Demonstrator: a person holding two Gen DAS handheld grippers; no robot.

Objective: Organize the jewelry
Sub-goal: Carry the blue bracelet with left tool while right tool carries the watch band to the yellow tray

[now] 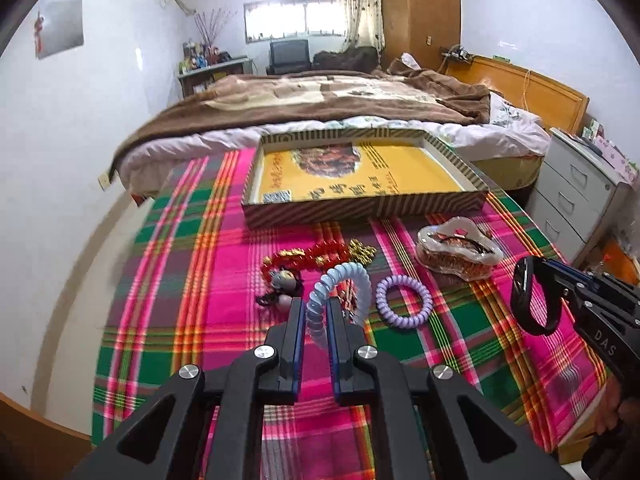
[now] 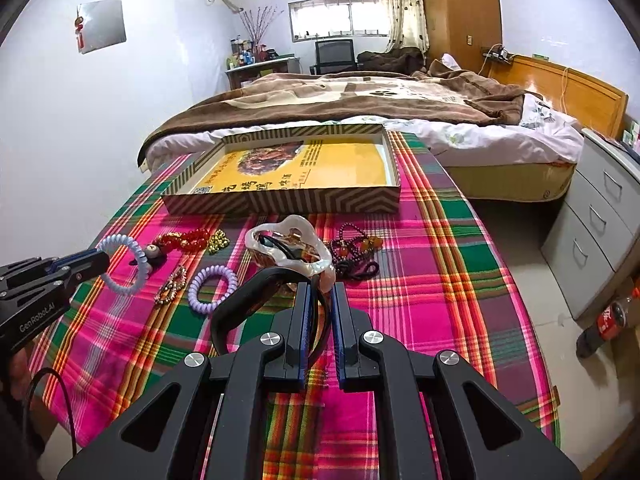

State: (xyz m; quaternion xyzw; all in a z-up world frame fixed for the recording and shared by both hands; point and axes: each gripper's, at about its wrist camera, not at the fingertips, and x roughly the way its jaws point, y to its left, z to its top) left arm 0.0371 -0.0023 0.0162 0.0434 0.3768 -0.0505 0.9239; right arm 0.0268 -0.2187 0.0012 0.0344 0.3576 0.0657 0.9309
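My left gripper (image 1: 313, 306) is shut on a pale blue spiral hair tie (image 1: 340, 280), held above the plaid cloth; it also shows in the right wrist view (image 2: 120, 264). My right gripper (image 2: 320, 294) is shut on a black wristband (image 2: 240, 304), which also shows in the left wrist view (image 1: 534, 298). On the cloth lie a purple spiral hair tie (image 1: 404, 300), a red bead bracelet (image 1: 316, 256), a pearly hair claw (image 2: 290, 254) and a dark bead necklace (image 2: 356, 252). A shallow striped box (image 1: 360, 204) with a yellow bottom stands behind them.
The table with the plaid cloth (image 2: 440, 300) stands against a bed (image 2: 360, 96). Grey drawers (image 2: 600, 232) stand at the right, with a cola bottle (image 2: 608, 320) on the floor. A small gold clip (image 2: 172, 284) lies near the purple tie.
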